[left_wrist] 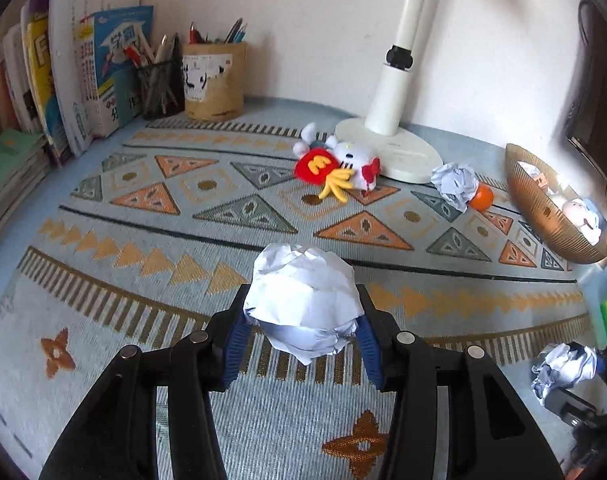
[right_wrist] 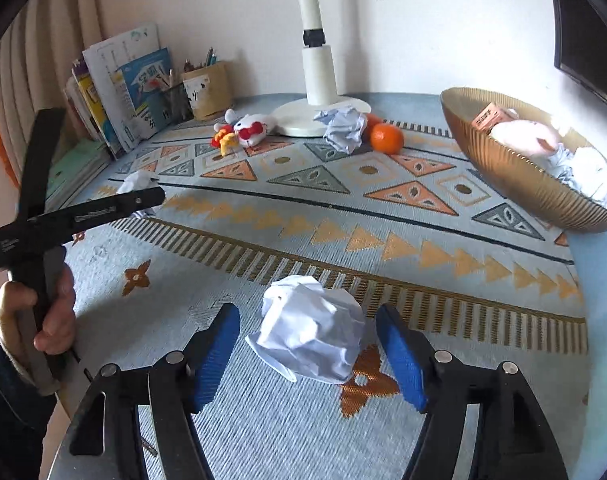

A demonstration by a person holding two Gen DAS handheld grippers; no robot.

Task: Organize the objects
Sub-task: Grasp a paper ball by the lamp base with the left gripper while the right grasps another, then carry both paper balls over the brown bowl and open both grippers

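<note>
The left gripper (left_wrist: 303, 336) is clenching one crumpled paper ball (left_wrist: 303, 300). The right gripper (right_wrist: 309, 354) is standing released around another paper wad (right_wrist: 313, 336) lying on the woven mat (right_wrist: 263, 432).

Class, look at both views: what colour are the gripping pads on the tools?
Blue, ribbed pads. They show best in the right wrist view, where the right tool stands open.

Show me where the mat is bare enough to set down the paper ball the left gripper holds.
Free: the wide middle of the mat, between the books on one side and the gold bowl on the other. Crowded: the back strip around the lamp base, with the plush toy, a paper wad and oranges. Another ball lies between the right gripper's open jaws.
</note>
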